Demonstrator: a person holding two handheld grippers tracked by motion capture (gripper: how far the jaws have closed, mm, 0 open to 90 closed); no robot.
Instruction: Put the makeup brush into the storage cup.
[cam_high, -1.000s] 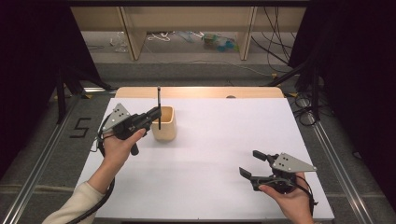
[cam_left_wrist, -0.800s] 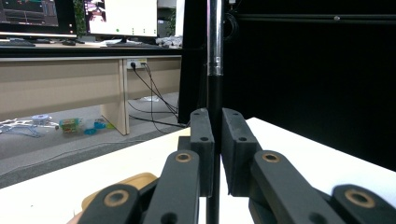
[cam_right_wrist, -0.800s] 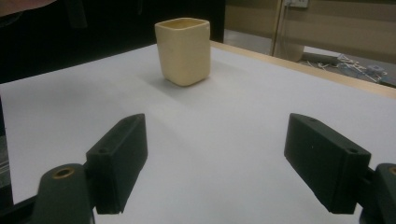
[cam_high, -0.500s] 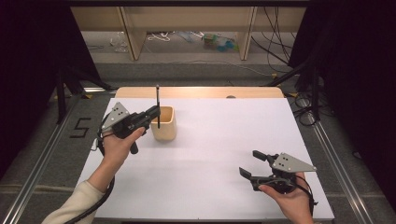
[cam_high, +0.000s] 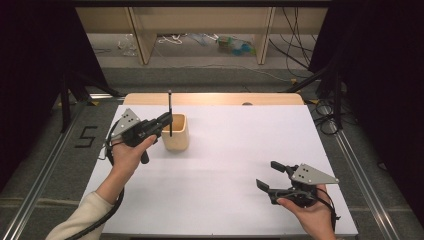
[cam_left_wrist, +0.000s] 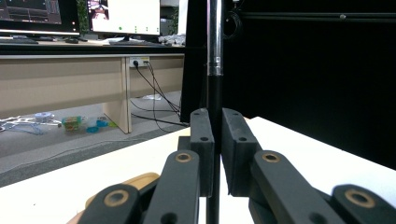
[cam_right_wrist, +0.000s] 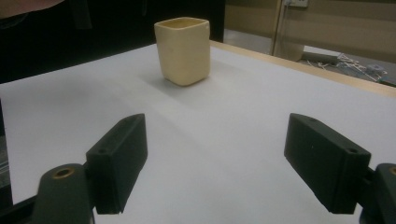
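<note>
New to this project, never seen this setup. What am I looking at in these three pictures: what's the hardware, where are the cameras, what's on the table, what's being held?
There is no robot here: a person holds a hand-held two-jaw tool in each hand. The high view comes from a fixed camera above the person's side of the white table, looking forward and down. The other two views come from small cameras riding on the tools, each looking along its own black jaws.

On the table stands one beige cup, open side up.

The left gripper has its jaws closed on a thin black rod with a silver upper part, held upright right at the cup. Whether its lower end is inside the cup I cannot tell.

The right gripper is at the near right of the table, jaws wide apart, holding nothing. Its camera faces the cup across the table.
</note>
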